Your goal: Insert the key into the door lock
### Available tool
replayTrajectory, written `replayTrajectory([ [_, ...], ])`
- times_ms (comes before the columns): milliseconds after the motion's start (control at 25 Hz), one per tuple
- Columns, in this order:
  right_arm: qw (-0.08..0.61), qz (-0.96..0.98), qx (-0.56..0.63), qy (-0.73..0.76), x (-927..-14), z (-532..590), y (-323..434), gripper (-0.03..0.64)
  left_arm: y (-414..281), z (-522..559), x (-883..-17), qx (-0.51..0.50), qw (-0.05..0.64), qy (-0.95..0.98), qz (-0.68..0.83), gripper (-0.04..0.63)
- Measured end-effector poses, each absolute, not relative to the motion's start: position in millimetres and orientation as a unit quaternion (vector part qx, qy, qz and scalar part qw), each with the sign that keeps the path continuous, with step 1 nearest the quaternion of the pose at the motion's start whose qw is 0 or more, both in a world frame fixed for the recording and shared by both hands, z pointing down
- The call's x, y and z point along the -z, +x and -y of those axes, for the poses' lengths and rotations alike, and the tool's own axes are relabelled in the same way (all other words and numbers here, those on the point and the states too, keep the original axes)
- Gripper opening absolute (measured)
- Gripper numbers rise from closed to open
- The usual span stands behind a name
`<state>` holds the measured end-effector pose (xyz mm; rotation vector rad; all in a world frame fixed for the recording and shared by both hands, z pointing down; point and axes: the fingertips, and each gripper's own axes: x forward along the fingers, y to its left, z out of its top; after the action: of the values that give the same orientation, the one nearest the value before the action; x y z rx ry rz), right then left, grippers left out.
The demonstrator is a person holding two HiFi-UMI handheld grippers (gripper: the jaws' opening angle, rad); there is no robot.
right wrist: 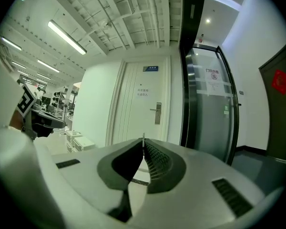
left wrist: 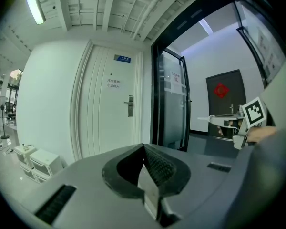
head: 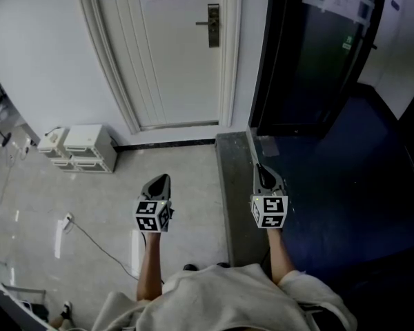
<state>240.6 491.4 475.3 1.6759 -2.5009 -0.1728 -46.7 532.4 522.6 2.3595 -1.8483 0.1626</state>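
White door [head: 172, 54] ahead, one lock [head: 213, 25] on it, well clear of two claws: left gripper [left wrist: 144, 147] was pinched shut and empty, right gripper [right wrist: 143, 142] clamped on one key [right wrist: 143, 137]. Only a thin sliver peeked past the tips, hard to make out.

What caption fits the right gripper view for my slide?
Right gripper, jaws pinching what looks like the key, faces the closed white door and its lock plate.
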Motion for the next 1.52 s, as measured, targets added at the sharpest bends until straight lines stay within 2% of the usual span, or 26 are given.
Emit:
replayTrajectory([
  [520,0.071,0.842,0.056,0.532,-483.0,-457.4,269.8,0.029,-3.2,-503.1,-533.1,-0.06,0.075,0.778,0.62,0.017],
  [920,0.084,0.842,0.049,0.53,-494.4,-409.5,261.2,0.029,-7.3,-454.1,-551.4,-0.069,0.089,0.782,0.613,0.017],
  [1520,0.104,0.828,0.049,0.549,-475.3,-206.0,178.3,0.029,-77.8,-229.0,-535.2,-0.063,0.094,0.807,0.579,0.017],
])
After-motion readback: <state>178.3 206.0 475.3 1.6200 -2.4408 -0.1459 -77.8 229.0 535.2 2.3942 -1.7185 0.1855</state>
